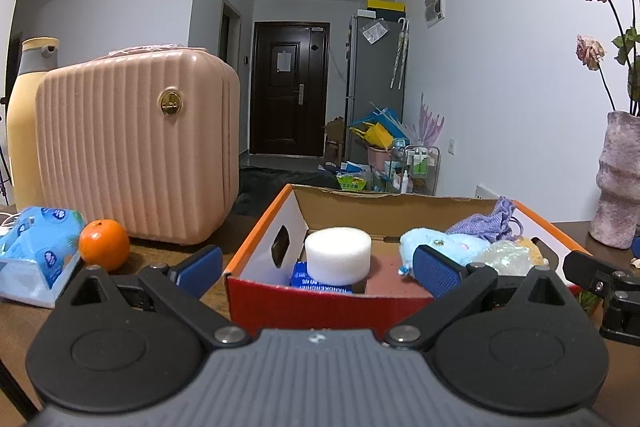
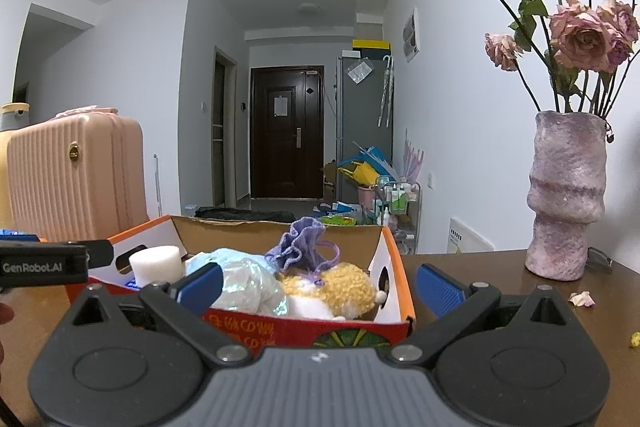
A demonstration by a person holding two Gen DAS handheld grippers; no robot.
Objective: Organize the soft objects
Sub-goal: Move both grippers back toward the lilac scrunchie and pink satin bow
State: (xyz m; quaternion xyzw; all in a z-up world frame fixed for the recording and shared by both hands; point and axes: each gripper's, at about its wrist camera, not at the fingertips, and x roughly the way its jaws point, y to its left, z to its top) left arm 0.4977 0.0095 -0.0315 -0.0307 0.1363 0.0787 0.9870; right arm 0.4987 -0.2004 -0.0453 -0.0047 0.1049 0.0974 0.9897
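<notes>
Trouble, if it comes, starts with the big things. From where I stand the pink suitcase (image 1: 136,147) sits on the desk (image 2: 480,267) just left of the cardboard box (image 1: 256,227), and a careless sweep of the left gripper (image 1: 318,267) toward that side could knock into it. On the far right the rough purple vase (image 2: 566,195) holds tall dried roses (image 2: 580,35); it looks top-heavy, so I judge a wide swing of the right gripper (image 2: 318,287) could tip it, and loose petals already lie on the desk near its foot.

The box holds the soft things: a white foam cylinder (image 1: 338,255) at the left end, a pale blue plush (image 1: 432,241), a crinkly clear bag (image 2: 248,287), a purple knitted pouch (image 2: 300,247) and a yellow fuzzy toy (image 2: 340,291) at the right end. It seems fairly full, so anything more pushed in may spill over the rim or drag a neighbour out; the pouch's drawstring could snag.

Both grippers hover low at the near wall of the box, fingers spread wide and holding nothing. They are close together, so they could collide.

Outside the box, a tissue pack (image 1: 36,255) lies beside an orange (image 1: 104,245); reaching for the pack could set the orange rolling.
</notes>
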